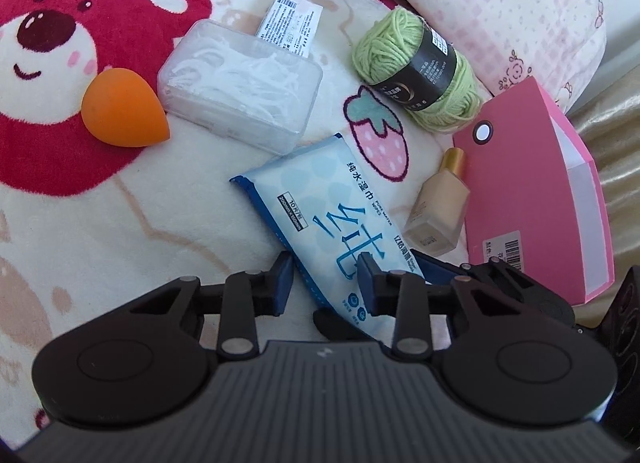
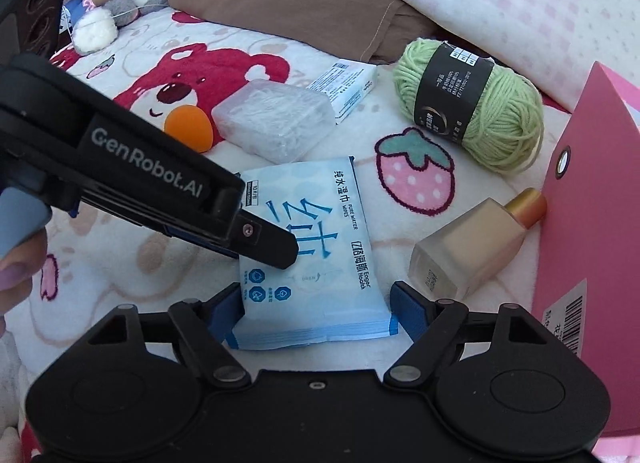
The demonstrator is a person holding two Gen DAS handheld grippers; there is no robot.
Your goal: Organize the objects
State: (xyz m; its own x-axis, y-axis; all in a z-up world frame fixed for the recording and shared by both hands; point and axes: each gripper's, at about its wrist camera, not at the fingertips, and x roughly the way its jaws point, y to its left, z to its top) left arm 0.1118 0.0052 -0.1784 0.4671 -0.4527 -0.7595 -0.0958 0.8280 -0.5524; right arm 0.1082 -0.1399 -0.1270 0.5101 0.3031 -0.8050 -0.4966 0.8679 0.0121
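Left gripper (image 1: 325,275) pinches the wet wipes pack (image 1: 340,223) lying flat on the bear blanket (image 1: 80,203), jaws narrow on its edge. Right gripper (image 2: 316,303) straddles the pack's near end, unclenched, probably steadying it before transfer to the pink box (image 1: 536,199).

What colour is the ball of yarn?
Light green, with a black label band; the yarn shows best in the right wrist view.

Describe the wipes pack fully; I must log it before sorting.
The wipes pack is a flat, soft plastic pouch, pale blue with darker blue sealed ends and large blue characters. It lies face up on the plush blanket, unopened as far as shows. The left tongs and right tongs both straddle its near end.
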